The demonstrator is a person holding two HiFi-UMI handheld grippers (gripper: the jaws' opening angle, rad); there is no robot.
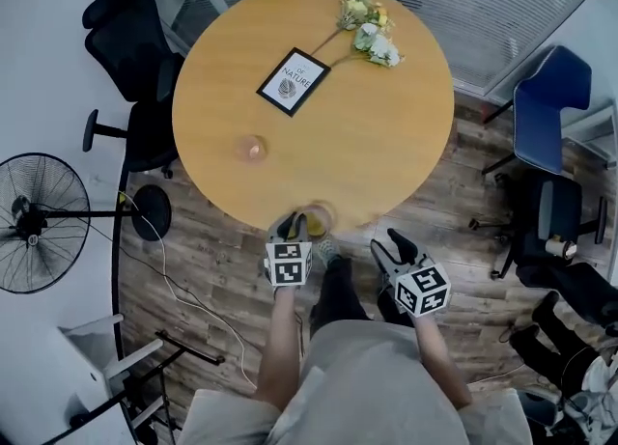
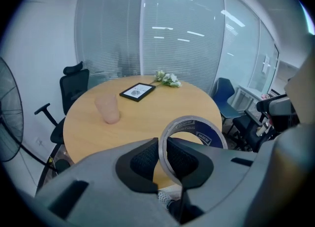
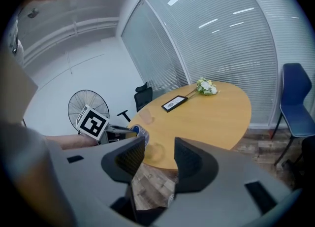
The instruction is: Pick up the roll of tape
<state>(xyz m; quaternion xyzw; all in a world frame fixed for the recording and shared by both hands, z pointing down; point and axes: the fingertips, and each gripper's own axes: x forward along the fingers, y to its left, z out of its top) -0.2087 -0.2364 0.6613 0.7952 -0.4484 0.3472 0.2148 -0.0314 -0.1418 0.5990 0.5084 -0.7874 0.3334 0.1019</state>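
As the roll of tape [image 2: 202,133] seems light and stiff, the left gripper [image 2: 162,142] pinches its near wall, the right gripper [image 3: 160,145] gaping empty.

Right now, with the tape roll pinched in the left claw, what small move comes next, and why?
Probably raise the left claw a little without loosening: it pinches the tape roll by its wall at the near edge of the table, so a short lift would clear it. The right claw is open and empty.
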